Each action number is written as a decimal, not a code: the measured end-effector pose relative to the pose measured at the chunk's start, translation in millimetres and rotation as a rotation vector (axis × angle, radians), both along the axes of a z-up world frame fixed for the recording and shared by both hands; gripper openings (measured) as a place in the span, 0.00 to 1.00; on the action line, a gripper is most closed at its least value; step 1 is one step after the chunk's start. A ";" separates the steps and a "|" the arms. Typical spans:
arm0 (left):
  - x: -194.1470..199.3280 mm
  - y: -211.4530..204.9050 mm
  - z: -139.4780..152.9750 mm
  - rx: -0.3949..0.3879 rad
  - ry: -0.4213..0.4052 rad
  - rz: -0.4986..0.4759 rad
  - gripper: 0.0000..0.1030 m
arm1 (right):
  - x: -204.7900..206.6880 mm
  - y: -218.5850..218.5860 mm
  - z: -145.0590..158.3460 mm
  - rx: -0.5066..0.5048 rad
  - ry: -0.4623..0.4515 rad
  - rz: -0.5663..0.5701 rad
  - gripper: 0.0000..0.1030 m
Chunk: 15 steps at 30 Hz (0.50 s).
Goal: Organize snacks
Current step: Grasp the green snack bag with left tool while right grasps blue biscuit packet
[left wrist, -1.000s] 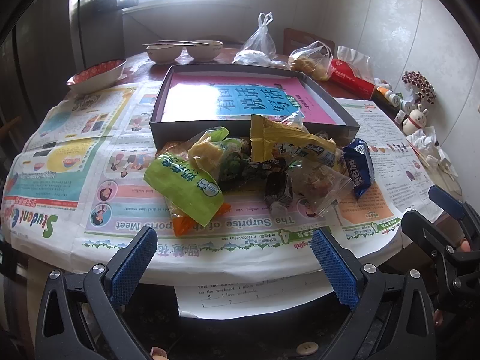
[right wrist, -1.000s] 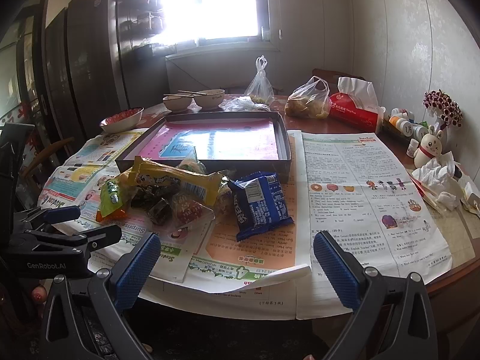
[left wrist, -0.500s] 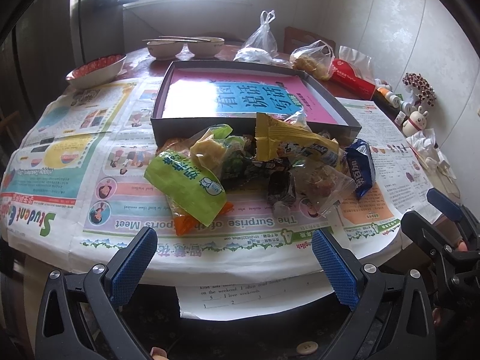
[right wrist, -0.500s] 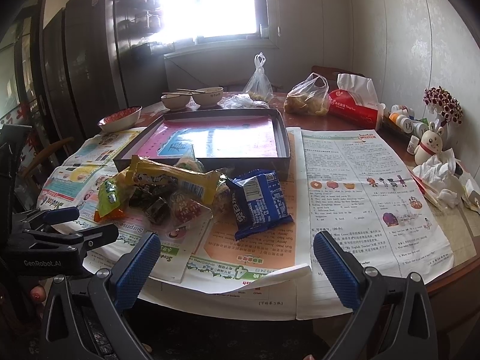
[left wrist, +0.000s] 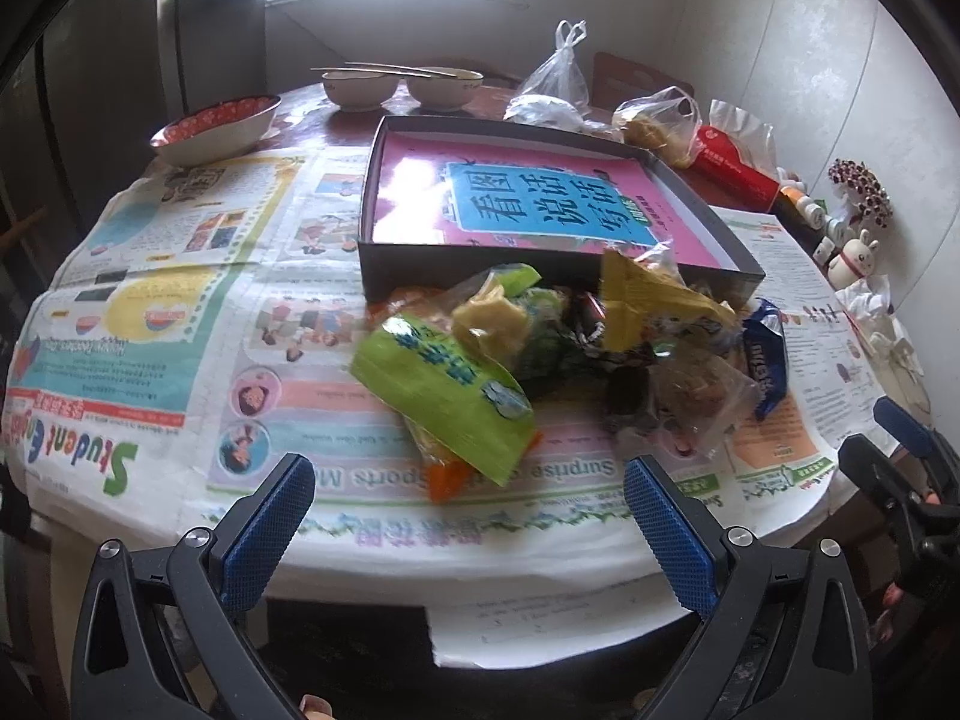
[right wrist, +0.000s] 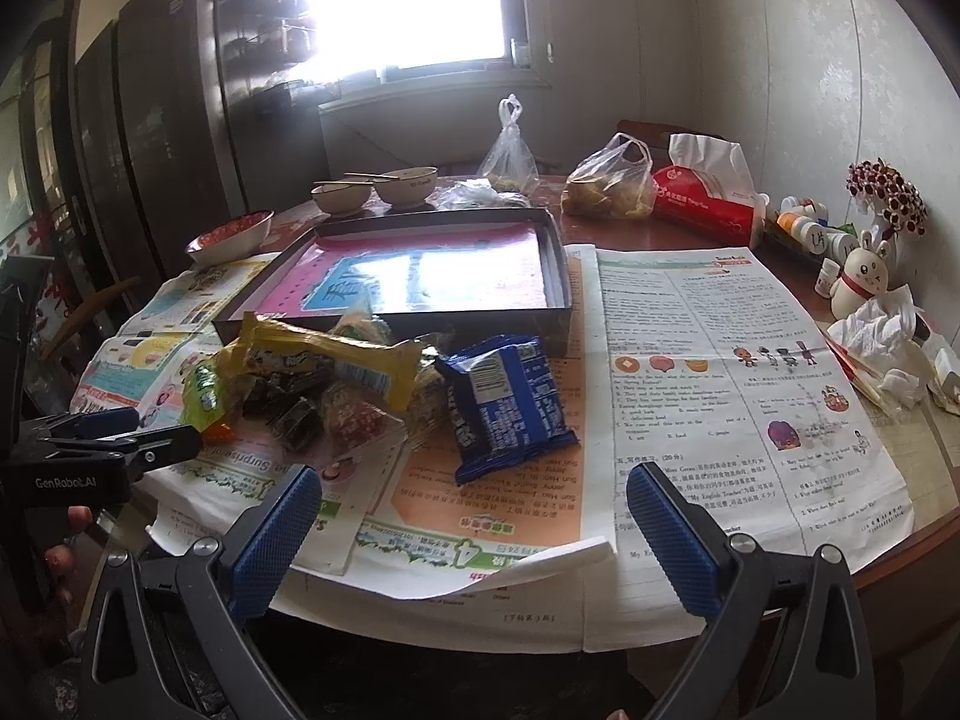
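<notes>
Your left tool (left wrist: 468,531) is wide apart and holds nothing. It hangs at the near edge of the bench (right wrist: 690,228), and it points at the green snack bag (left wrist: 441,399). Your right tool (right wrist: 474,531) is wide apart too, with nothing in it. It sits at the near edge as well, just in front of the blue snack pack (right wrist: 507,405).

You can see the snacks in one heap on the newspaper (left wrist: 180,312). The green snack bag lies on the left side of the heap, on top of an orange packet (left wrist: 447,480). The long yellow pack (right wrist: 330,360) lies across the top. Some small dark packs (right wrist: 294,414) and a clear bag (left wrist: 702,396) sit under it and beside it. The blue snack pack is on the right side of the heap, flat on the paper.

Right behind the heap is the dark tray (right wrist: 558,252). A pink and blue sheet (left wrist: 540,204) lies flat inside it, and no snacks are in it. Behind the tray you can see two bowls (right wrist: 372,189) with chopsticks (right wrist: 354,179) laid across them. A red bowl (left wrist: 216,126) is off to the left. A little rabbit toy (right wrist: 861,282) stands far on the right.
</notes>
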State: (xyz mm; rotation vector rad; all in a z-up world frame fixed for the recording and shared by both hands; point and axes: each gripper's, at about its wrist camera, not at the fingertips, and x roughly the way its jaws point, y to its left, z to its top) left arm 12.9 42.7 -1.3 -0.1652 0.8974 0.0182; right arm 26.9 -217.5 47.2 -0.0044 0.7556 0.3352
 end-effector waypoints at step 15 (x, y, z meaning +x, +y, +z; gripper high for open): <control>42.1 17.5 3.9 0.053 -0.012 -0.034 0.91 | 45.2 -13.2 -13.4 -0.011 0.065 -0.027 1.00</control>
